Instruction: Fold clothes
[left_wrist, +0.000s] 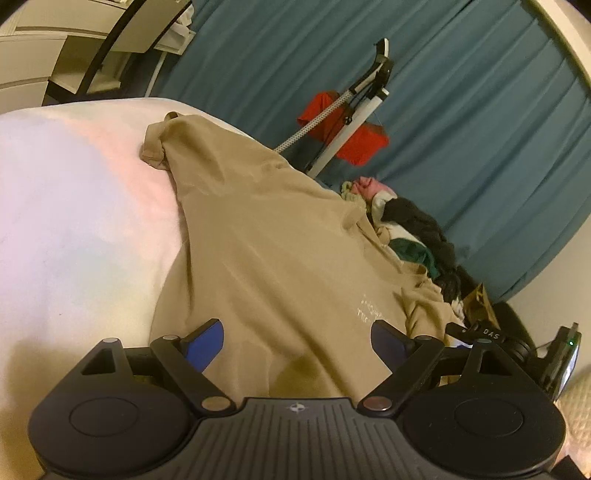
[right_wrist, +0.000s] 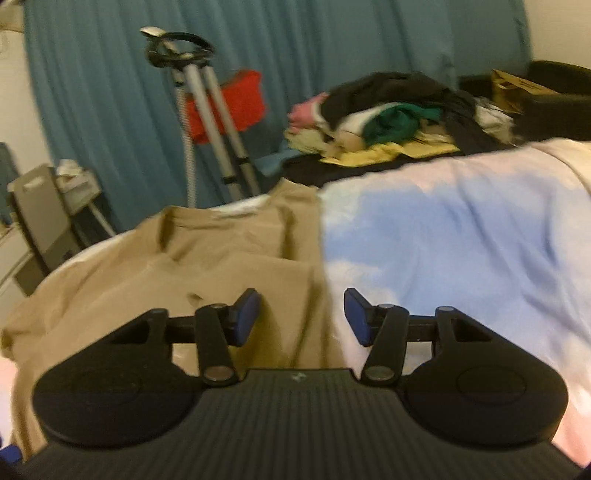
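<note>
Left gripper (left_wrist: 297, 341): jaws spread wide, nothing between the blue pads; it hangs just above the tan cloth, and whether a pad brushes the cloth cannot be told.
Left pads: one blue pad (left_wrist: 205, 345) sits over the shirt's edge next to the bedcover, the other over the chest beside the small pale print.
Right gripper (right_wrist: 301, 317): jaws also apart and empty; the picture is smeared, so fine detail is lost.
Right pads: the left blue pad (right_wrist: 246, 315) hangs over tan cloth, the right one over the pale cover, so the shirt's side edge runs up between them.
Tan shirt (left_wrist: 273, 243): spread on the bed, rumpled, one short sleeve bunched at the far end in the left view; in the right view (right_wrist: 207, 266) the round neckline lies toward the curtain and a flap of cloth is folded over along the edge near the jaws.
Bedcover (left_wrist: 74, 206): pale, with washes of pink and blue, under the shirt and bare beside it.
Clothes heap (right_wrist: 399, 114): black, green, pink, white and yellow pieces piled past the shirt, well apart from both grippers.
Folding stand (right_wrist: 210, 122): silver legs upright by the bed, with something red (right_wrist: 229, 107) behind it.
Curtain (left_wrist: 461, 110): teal, hanging behind it all.
</note>
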